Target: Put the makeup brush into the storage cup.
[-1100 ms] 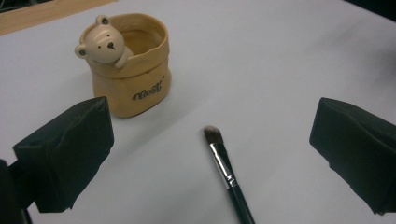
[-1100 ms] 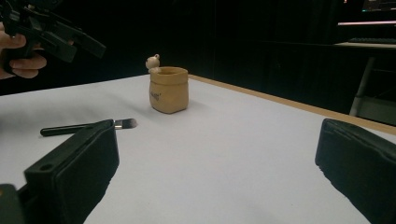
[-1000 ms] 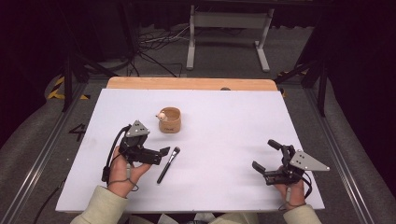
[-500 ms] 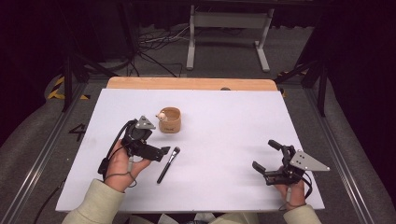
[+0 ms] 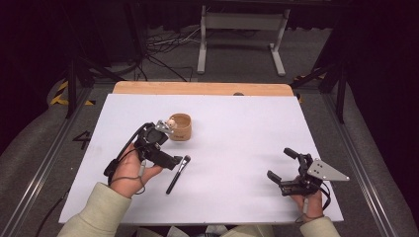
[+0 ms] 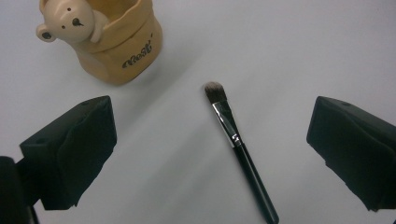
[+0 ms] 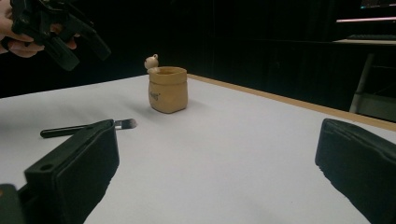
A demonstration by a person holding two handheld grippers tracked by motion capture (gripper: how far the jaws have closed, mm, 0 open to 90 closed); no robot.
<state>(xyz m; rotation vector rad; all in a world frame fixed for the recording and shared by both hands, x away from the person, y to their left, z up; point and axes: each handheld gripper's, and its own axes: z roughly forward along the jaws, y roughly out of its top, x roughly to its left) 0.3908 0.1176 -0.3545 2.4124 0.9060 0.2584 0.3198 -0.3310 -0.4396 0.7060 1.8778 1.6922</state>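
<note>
L gripper (image 6: 212, 140) hovers over makeup brush (image 6: 238, 144), jaws spread, empty. Bear cup (image 6: 105, 37) near. R gripper (image 5: 285, 168) spread, idle. Step: approach. Next: lower, straddle handle, pinch.

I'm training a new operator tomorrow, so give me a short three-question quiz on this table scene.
1. True or false: the left gripper is holding the brush.
2. Which end of the brush points toward the cup: bristles or handle?
3. What figure sits on the cup's rim? A) bear B) cat C) bird

Key
1. False: its fingers are spread open above the brush, which lies flat on the table.
2. Bristles.
3. A.
</note>
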